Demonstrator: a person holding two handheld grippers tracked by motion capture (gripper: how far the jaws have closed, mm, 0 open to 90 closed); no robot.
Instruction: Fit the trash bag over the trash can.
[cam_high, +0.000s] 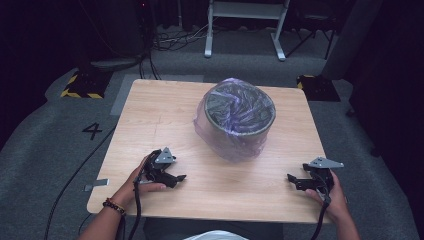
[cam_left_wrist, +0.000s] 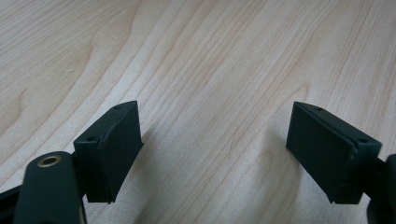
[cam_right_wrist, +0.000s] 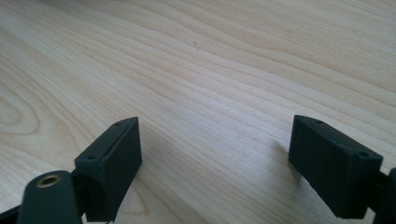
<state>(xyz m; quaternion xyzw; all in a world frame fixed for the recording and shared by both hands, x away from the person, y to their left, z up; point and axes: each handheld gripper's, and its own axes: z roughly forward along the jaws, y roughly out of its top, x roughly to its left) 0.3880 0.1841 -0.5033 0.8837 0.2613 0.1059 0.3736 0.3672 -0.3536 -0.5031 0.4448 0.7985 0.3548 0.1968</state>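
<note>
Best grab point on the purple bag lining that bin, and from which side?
Probably the loose plastic bunched low on the bag, the near side facing the person: the film sags clear of the bin wall there, so thin folds fit between jaws. Come in low from the near table edge; left gripper and right gripper are open.

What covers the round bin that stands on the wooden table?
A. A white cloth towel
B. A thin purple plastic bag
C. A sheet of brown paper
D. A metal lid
B. In the high view the bin is wrapped in a translucent purple plastic bag that lines its inside and hangs down over its outer wall onto the table.
</note>
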